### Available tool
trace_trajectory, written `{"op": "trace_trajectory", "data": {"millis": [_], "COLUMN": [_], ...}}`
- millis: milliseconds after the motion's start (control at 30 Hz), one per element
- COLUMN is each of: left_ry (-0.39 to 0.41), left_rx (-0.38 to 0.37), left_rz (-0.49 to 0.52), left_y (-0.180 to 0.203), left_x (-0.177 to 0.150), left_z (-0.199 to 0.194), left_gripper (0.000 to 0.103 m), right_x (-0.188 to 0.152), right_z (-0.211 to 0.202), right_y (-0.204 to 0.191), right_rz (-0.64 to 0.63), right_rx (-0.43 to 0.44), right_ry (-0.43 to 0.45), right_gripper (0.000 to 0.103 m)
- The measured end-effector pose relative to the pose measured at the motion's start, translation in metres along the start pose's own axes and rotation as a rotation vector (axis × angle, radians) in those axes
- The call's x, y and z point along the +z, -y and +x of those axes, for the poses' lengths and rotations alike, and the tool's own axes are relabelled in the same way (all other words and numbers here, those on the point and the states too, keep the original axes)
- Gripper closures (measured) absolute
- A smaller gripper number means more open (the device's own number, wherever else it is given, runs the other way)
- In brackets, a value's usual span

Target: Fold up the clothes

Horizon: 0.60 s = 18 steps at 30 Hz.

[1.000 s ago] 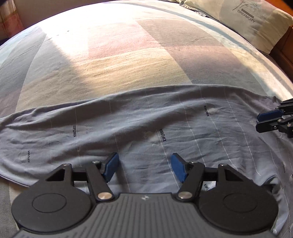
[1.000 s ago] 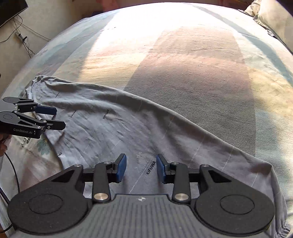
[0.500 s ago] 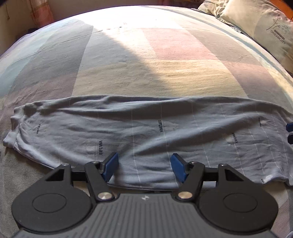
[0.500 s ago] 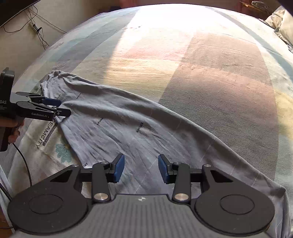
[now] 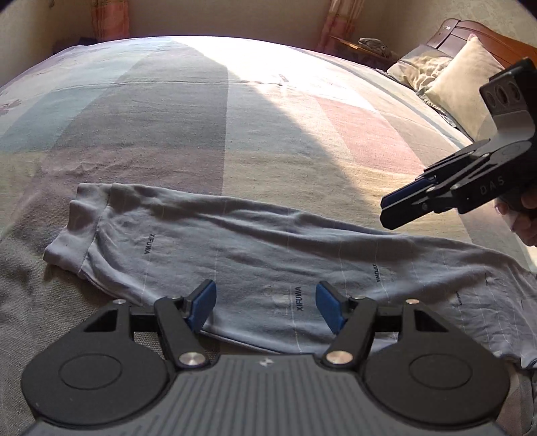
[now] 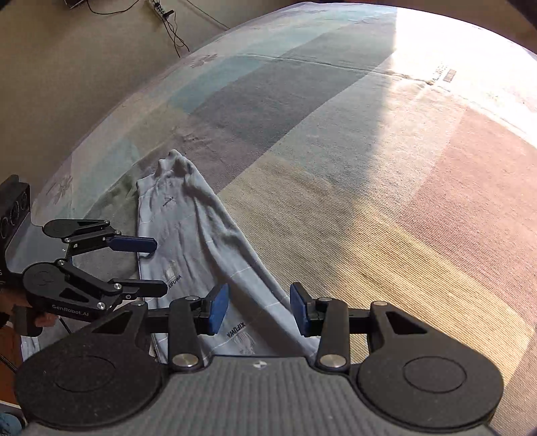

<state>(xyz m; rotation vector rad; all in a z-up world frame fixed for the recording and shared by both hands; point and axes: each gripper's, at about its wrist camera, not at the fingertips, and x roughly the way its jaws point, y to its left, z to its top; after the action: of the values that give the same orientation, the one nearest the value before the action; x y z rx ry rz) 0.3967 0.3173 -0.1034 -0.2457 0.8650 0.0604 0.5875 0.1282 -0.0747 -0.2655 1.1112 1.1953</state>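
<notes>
A grey-blue garment (image 5: 268, 255) printed with small "XIFUWA" marks lies as a long folded strip across the bed; it also shows in the right wrist view (image 6: 198, 248). My left gripper (image 5: 265, 307) is open and empty, hovering over the strip's near edge; it shows at the left of the right wrist view (image 6: 151, 265). My right gripper (image 6: 258, 310) is open and empty above the strip's right end; it appears at the right of the left wrist view (image 5: 389, 209), above the cloth.
The bed cover (image 5: 235, 127) has wide coloured stripes with bright sun across its middle. Pillows (image 5: 459, 84) and a wooden headboard (image 5: 496, 40) sit at the far right. Floor with cables (image 6: 167, 30) lies beyond the bed's foot.
Both grippers have swung left along the garment. The cuffed left end has come fully into view, and the right gripper has risen into the left wrist view. Both stay open.
</notes>
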Motion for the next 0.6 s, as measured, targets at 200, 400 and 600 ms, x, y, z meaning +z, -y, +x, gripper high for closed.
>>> {"op": "trace_trajectory", "data": {"millis": [200, 400, 600], "left_ry": [0.006, 0.018, 0.071], "left_rx": [-0.012, -0.014, -0.020], "left_rz": [-0.023, -0.031, -0.026], "left_y": [-0.014, -0.014, -0.022], "left_x": [-0.010, -0.008, 0.003], "left_z": [0.006, 0.001, -0.001], "left_gripper": [0.032, 0.032, 0.029], "right_x": [0.029, 0.023, 0.030], "right_z": [0.045, 0.053, 0.049], "right_y": [0.000, -0.033, -0.030], "right_rz": [-0.148, -0.353, -0.317], "right_rx": [0.008, -0.083, -0.111], "right_ry": [-0.119, -0.134, -0.080], "right_gripper": [0.061, 0.091, 0.101]}}
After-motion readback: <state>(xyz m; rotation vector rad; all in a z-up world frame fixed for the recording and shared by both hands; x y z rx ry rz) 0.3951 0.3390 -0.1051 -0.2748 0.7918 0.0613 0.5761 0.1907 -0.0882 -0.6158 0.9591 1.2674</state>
